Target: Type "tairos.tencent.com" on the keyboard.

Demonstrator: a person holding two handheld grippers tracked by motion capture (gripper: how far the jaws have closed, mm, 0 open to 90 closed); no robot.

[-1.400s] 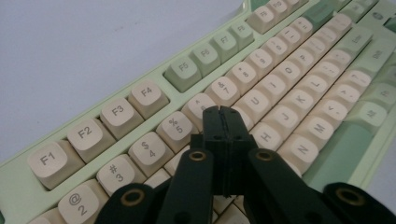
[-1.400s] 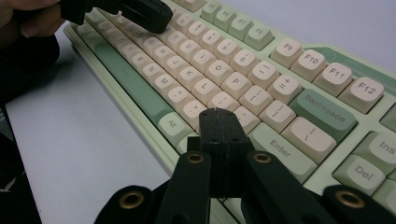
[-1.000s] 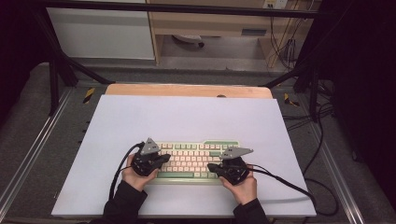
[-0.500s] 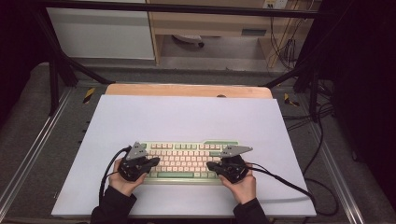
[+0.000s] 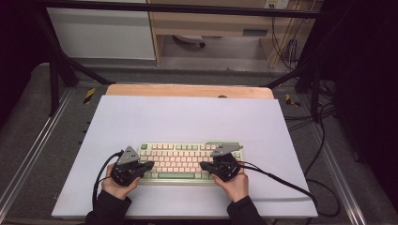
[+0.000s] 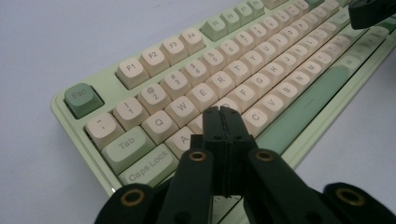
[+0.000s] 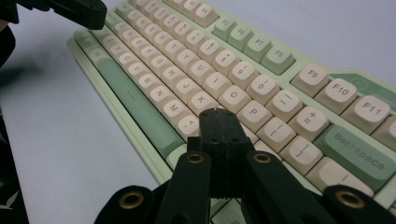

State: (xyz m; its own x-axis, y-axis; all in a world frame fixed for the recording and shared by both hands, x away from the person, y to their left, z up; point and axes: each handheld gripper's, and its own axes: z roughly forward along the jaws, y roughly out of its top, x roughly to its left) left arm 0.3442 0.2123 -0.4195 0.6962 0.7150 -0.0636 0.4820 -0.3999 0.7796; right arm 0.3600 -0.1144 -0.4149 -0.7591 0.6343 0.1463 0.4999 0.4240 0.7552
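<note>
Keyboard (image 5: 190, 161) sits low in the middle of the high view, long axis running left to right across the pale surface (image 5: 187, 117), spacebar edge toward the bottom. Left gripper (image 5: 149, 165) hangs over its left end, right gripper (image 5: 202, 165) over its right end, both jaws pressed together pinching nothing. Cables (image 5: 281, 180) trail off lower right.
</note>
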